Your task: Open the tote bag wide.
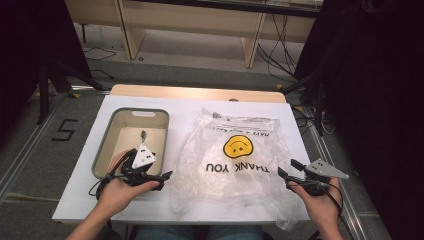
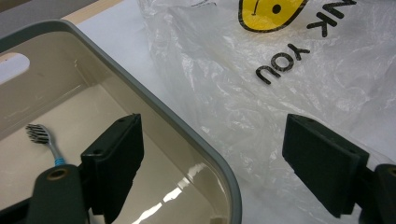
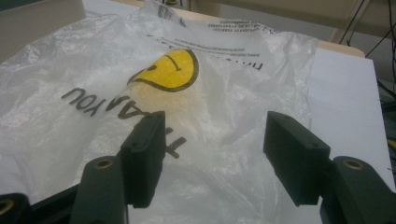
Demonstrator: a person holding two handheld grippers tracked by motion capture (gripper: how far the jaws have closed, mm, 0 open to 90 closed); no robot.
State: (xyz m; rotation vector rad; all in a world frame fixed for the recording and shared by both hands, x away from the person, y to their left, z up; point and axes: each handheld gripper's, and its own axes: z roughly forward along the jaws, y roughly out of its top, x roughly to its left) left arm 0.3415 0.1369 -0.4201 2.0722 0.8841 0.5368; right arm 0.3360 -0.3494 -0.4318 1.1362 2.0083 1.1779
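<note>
Bag (image 1: 235, 165) of clear plastic, printed with a yellow smiley and "THANK YOU", lies crumpled flat on the white counter (image 1: 90, 165), between both claws. Right claw (image 1: 287, 170) hovers at its right edge, jaws wide apart and holding nothing. Left claw (image 1: 162, 180) sits by the bag's left edge, over the near corner of a grey bin (image 1: 102, 145), jaws spread, empty. A toothbrush (image 2: 44, 139) lies in the bin.

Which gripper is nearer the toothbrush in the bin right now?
Left. The left gripper hangs over the near edge of the bin where the toothbrush lies, jaws open. The right gripper is across the plastic bag, at its far side.
</note>
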